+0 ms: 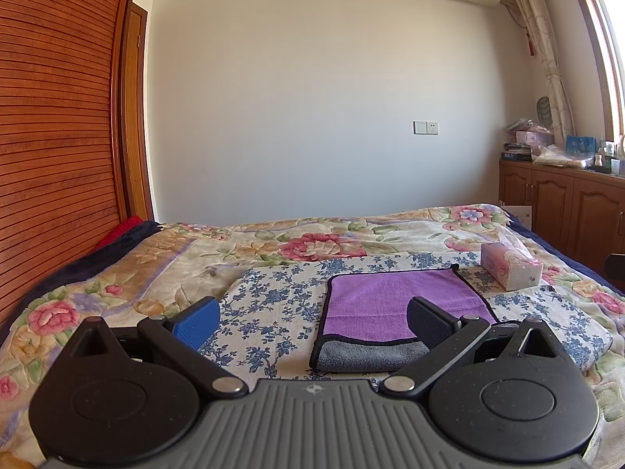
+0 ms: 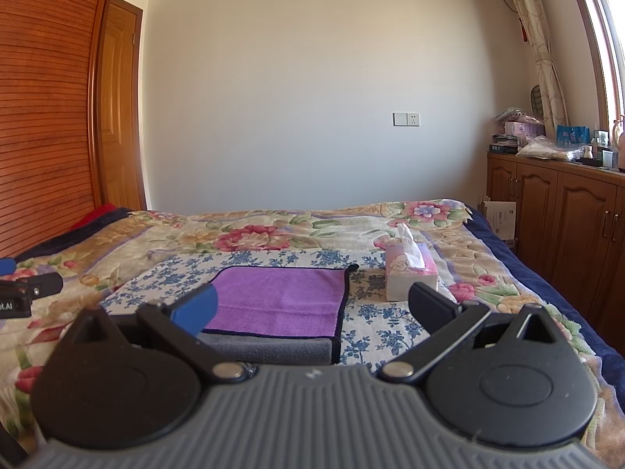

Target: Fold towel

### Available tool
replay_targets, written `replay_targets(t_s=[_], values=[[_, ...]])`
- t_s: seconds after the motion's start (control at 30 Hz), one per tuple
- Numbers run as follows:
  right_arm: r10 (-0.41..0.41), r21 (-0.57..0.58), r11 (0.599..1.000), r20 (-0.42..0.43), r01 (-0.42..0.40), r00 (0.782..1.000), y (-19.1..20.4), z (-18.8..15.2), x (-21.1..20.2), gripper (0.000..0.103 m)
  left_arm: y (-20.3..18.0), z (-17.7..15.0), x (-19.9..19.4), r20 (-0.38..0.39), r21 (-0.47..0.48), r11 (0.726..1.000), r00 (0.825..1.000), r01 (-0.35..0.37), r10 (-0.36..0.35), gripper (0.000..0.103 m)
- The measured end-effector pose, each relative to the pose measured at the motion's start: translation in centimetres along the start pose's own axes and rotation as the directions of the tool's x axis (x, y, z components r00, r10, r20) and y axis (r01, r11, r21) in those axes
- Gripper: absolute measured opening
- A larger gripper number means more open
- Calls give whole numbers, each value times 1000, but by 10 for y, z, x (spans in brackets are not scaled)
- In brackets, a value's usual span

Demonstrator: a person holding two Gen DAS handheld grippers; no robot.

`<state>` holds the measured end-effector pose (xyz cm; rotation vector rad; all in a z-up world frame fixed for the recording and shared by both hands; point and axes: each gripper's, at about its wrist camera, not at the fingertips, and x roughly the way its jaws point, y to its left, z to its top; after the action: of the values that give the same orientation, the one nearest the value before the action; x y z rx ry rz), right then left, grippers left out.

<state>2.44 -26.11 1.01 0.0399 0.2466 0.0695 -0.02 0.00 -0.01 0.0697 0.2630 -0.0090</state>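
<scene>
Purple towel (image 1: 394, 305) folded on blue-flowered cloth (image 1: 273, 305), both jaws wide.

Purple terry-cloth towel (image 1: 394, 297) with fuzzy matt nap and grey plush underside, blue-flowered white woven cotton cloth (image 1: 273, 305), quilted floral bedspread (image 1: 164, 265), soft sheen, ribbed glossy wooden wardrobe door (image 1: 54, 117), matt black plastic left gripper (image 1: 312, 318), textured pads.
</scene>
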Motion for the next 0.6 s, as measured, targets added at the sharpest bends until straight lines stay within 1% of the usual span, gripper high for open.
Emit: replay_targets(t_s=[0.6], values=[[0, -1, 1000, -1, 0, 1000, 2, 2, -1, 103, 0, 0, 0, 0, 1, 1000, 1000, -1, 1, 103]])
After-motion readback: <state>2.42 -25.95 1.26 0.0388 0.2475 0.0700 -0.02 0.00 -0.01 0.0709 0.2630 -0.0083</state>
